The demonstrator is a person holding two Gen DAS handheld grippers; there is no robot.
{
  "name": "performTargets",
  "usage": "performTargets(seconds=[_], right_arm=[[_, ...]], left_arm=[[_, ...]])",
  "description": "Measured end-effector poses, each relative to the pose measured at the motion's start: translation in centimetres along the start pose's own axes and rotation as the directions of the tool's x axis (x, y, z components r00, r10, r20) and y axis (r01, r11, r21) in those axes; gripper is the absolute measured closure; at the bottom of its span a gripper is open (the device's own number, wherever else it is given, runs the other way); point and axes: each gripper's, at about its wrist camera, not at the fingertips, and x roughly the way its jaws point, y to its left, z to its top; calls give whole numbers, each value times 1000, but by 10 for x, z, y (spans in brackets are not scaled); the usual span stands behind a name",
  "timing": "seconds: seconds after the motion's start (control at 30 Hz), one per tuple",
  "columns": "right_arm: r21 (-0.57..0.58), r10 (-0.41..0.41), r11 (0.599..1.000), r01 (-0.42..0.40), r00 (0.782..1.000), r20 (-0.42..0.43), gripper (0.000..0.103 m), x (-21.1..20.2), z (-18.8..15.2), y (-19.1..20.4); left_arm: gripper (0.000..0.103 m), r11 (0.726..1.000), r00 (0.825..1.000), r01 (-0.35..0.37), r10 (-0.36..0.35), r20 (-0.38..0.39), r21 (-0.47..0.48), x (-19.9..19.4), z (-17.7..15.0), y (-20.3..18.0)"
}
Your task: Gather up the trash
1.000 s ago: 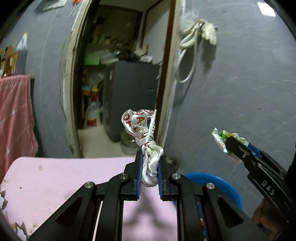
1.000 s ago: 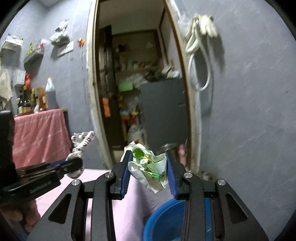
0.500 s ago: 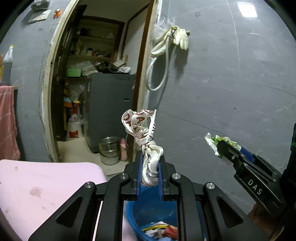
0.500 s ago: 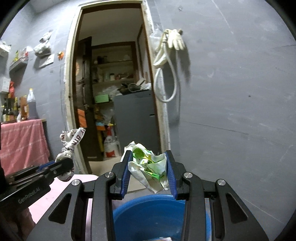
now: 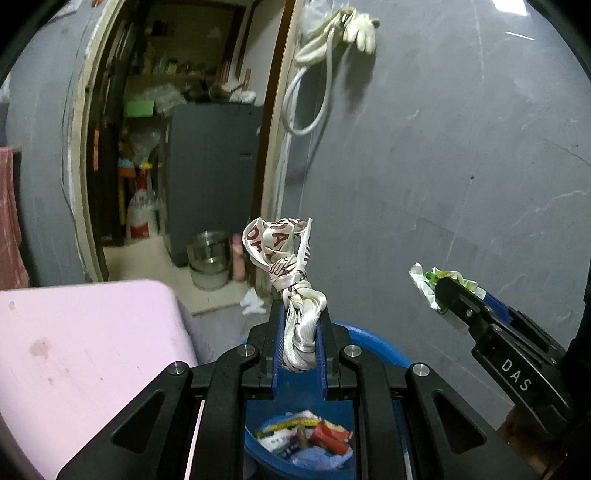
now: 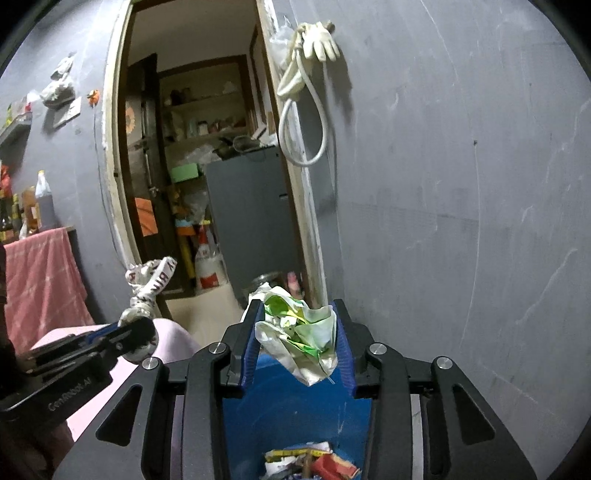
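Above the blue bin (image 5: 373, 345), both grippers carry trash. The left gripper (image 5: 300, 332) has its jaws clamped on a knotted white wrapper with red lettering (image 5: 284, 266), which stands up out of the pads. The right gripper (image 6: 297, 341) has a crumpled green-and-white wrapper (image 6: 299, 334) between its pads; its jaws have just been opening slightly, and the wrapper sits pressed against the blue pads on both sides. The bin holds mixed litter (image 5: 306, 439) at its bottom. A pink table (image 5: 85, 350) stands just left of the bin. A white glove (image 6: 319, 35) and looped hose (image 6: 303, 122) hang on the grey wall (image 6: 461, 203) beside the doorway.
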Motion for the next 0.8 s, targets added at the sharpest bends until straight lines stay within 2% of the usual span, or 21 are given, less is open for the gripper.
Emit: performTargets(seconds=[0.07,0.2,0.3,0.5,0.8], right_arm=[[6,4,1000,-4,1000,-21,66,3,-1,-1],[10,13,1000,-13,999,-53,58,6,-3,0],[11,16,1000,-15,998,-59,52,7,-3,1],[17,13,1000,-12,998,-59,47,8,-1,2],[32,12,999,-10,999,-41,31,6,2,1]], left_arm=[[89,1000,1000,5,-5,-27,-8,5,-3,0],[85,999,997,25,-27,-68,-36,13,-6,7],[78,998,996,31,-35,-82,-50,15,-8,10],[70,998,995,31,-36,-89,-63,15,-7,14],[62,997,997,30,-35,-68,-69,8,-5,19]])
